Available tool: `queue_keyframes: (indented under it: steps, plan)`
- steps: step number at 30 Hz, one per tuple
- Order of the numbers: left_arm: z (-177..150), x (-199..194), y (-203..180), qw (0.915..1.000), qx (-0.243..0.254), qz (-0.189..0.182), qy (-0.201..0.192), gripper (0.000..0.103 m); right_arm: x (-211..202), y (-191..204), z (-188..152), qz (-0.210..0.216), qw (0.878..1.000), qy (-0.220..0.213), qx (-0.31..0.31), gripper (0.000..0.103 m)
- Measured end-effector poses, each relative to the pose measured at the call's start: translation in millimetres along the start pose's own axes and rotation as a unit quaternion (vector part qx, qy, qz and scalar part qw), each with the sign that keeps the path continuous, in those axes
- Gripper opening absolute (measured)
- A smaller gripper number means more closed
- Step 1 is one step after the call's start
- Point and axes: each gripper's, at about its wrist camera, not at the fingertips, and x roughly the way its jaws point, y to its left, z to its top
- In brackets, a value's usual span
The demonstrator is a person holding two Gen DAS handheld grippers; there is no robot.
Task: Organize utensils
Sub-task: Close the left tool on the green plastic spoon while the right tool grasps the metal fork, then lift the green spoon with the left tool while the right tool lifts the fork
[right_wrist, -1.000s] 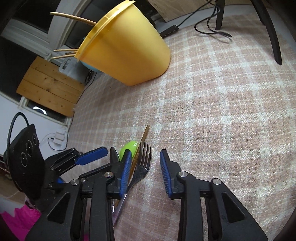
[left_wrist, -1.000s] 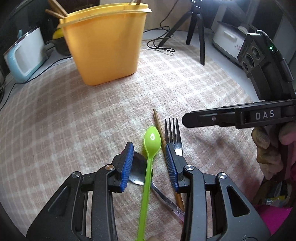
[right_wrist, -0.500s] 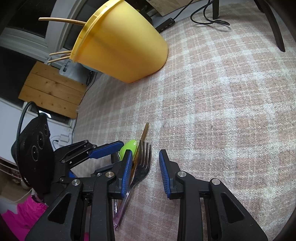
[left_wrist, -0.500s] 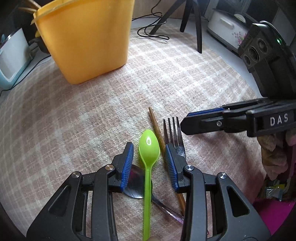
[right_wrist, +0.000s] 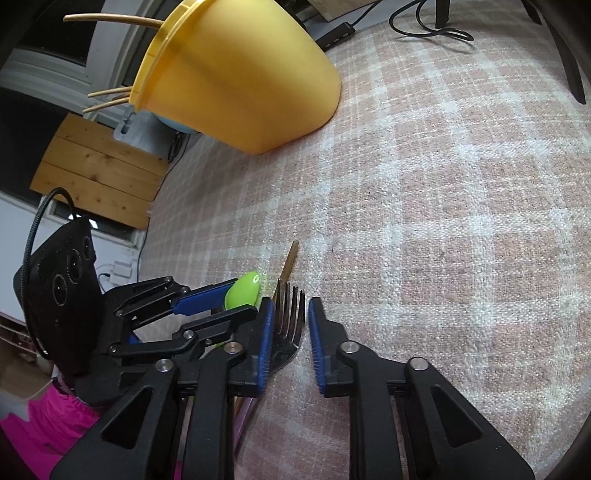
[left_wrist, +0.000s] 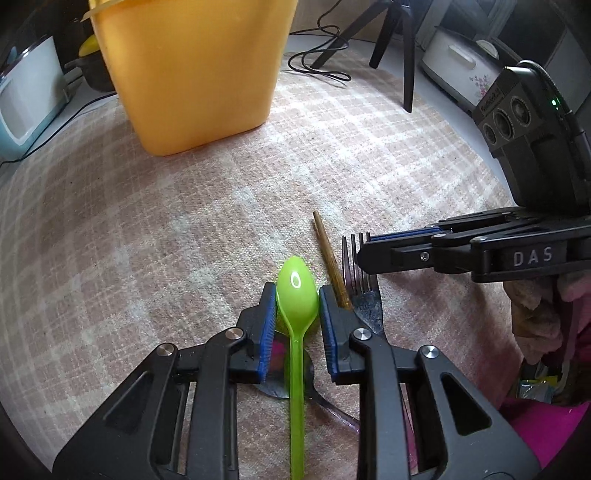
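Observation:
My left gripper (left_wrist: 297, 291) is shut on the bowl of a green plastic spoon (left_wrist: 296, 291), whose handle runs back between the fingers. Under it lies a metal spoon (left_wrist: 277, 380). A wooden chopstick (left_wrist: 330, 254) and a metal fork (left_wrist: 364, 295) lie just right of it on the checked cloth. My right gripper (right_wrist: 290, 317) is open, its jaws either side of the fork (right_wrist: 290, 321), low over the cloth. The green spoon (right_wrist: 243, 291) and the left gripper (right_wrist: 207, 295) show at its left. The yellow tub (left_wrist: 195, 70) stands at the back, chopsticks (right_wrist: 110, 20) sticking out of it.
A black tripod (left_wrist: 399, 51) and a cable (left_wrist: 321, 62) stand behind the tub at the right. A white appliance (left_wrist: 29, 99) sits at the far left and a rice cooker (left_wrist: 461, 62) at the far right. The checked cloth (right_wrist: 443, 221) spreads right of the utensils.
My left gripper has closed on the green spoon's bowl and moved closer to the tub. My right gripper has shifted so the fork lies between its jaws, which have narrowed slightly.

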Motion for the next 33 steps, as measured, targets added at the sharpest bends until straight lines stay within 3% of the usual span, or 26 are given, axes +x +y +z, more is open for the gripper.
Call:
queue_keyframes:
  steps: [21,33]
  plan:
    - [3,-11,10,0.9997,-0.010,0.004,-0.024,0.022,18,26,0,-0.038,0.998,0.001,-0.042,0.007]
    - [4,-30,18,0.9983,-0.026,-0.005,-0.052,0.022,27,70,-8,-0.086,0.991,-0.011,-0.106,0.002]
